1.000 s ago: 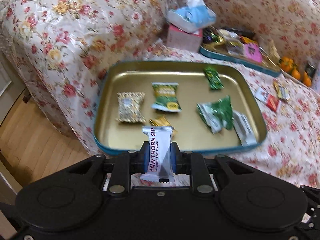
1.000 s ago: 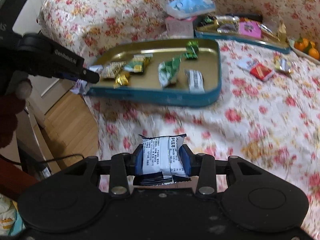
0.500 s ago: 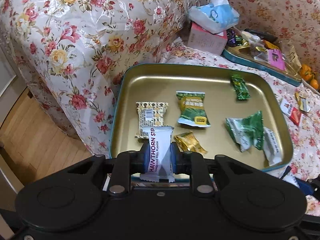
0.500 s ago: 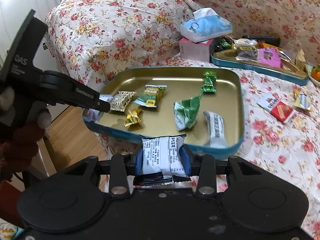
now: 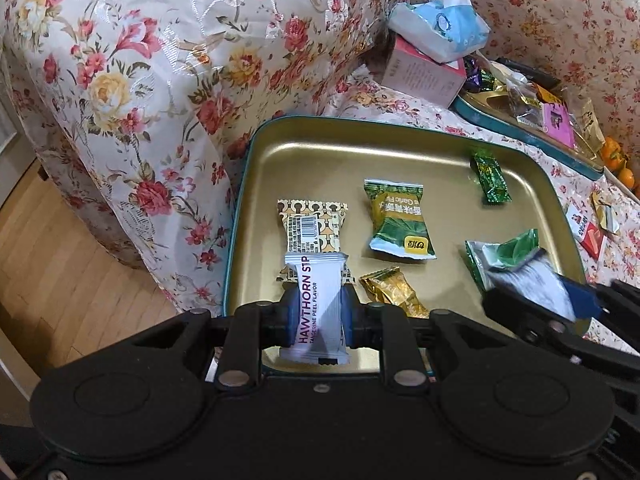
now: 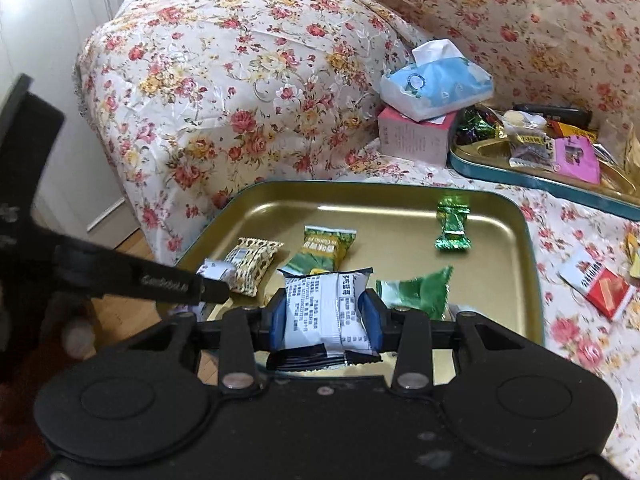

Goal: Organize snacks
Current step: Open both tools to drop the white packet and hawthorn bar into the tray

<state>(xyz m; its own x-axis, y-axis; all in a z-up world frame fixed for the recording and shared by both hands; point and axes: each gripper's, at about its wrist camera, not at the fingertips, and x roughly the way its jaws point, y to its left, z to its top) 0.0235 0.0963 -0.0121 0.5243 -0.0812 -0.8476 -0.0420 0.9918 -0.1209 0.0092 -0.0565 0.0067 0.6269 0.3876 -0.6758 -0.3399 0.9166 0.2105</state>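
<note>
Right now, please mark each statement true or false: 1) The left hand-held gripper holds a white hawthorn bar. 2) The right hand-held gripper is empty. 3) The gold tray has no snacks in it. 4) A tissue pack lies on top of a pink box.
1) True: the left hand-held gripper is shut on the hawthorn bar.
2) False: the right hand-held gripper grips a white printed packet.
3) False: the gold tray holds several snacks, among them a green candy.
4) True: the tissue pack lies on the pink box.
</note>
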